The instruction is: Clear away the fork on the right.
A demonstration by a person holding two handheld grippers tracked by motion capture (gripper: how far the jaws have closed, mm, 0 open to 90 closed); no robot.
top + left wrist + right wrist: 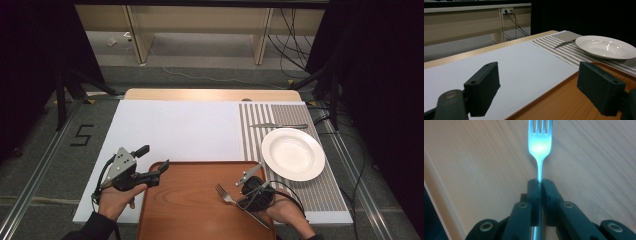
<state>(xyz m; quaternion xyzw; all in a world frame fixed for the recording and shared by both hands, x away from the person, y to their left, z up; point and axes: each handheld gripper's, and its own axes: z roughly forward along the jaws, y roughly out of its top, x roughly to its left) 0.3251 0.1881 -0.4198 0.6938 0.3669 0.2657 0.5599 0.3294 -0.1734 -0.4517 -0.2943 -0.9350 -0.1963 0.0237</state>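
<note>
My right gripper (540, 185) is shut on the neck of a silver fork (539, 143), whose tines point away over the wooden tray (481, 157). From above, the fork (225, 194) lies low over the right part of the tray (190, 200), with the right gripper (243, 201) at its handle. At the tray's top left corner my left gripper (152, 159) is open with nothing between its fingers. The left gripper (541, 90) straddles the tray's edge (564, 100) there.
A white plate (293, 153) sits on a striped placemat (330, 192) at the right, with a knife (278, 125) just beyond it. A white cover (180, 130) lies over the table (210, 94). The plate (604, 46) and knife (564, 43) also appear ahead of the left gripper.
</note>
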